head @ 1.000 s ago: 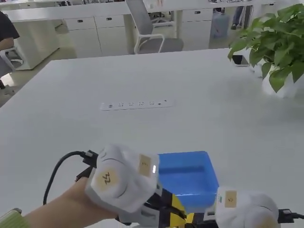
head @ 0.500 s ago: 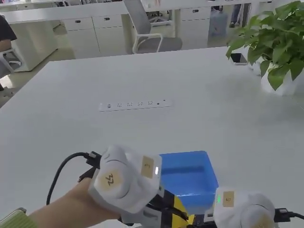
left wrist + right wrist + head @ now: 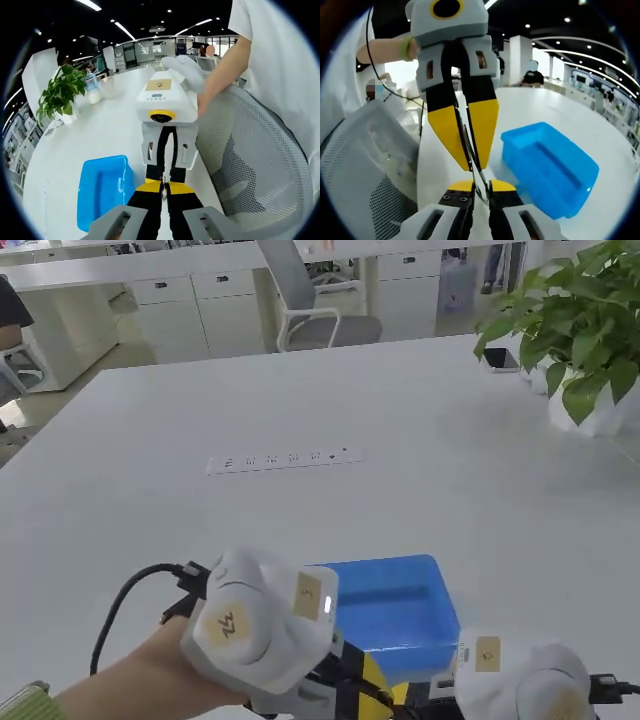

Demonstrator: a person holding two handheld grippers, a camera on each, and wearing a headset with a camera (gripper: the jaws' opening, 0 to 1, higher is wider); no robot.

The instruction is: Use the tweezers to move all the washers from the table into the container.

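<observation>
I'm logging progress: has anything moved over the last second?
Nothing visibly moved; only the head camera drifted. The left gripper and right gripper stay tip to tip beside the blue container, with the tweezers between the left gripper's jaws.

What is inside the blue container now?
The blue container shows a bare blue floor, no washer visible. In the head view the left gripper covers its near edge; what lies there cannot be seen.
</observation>
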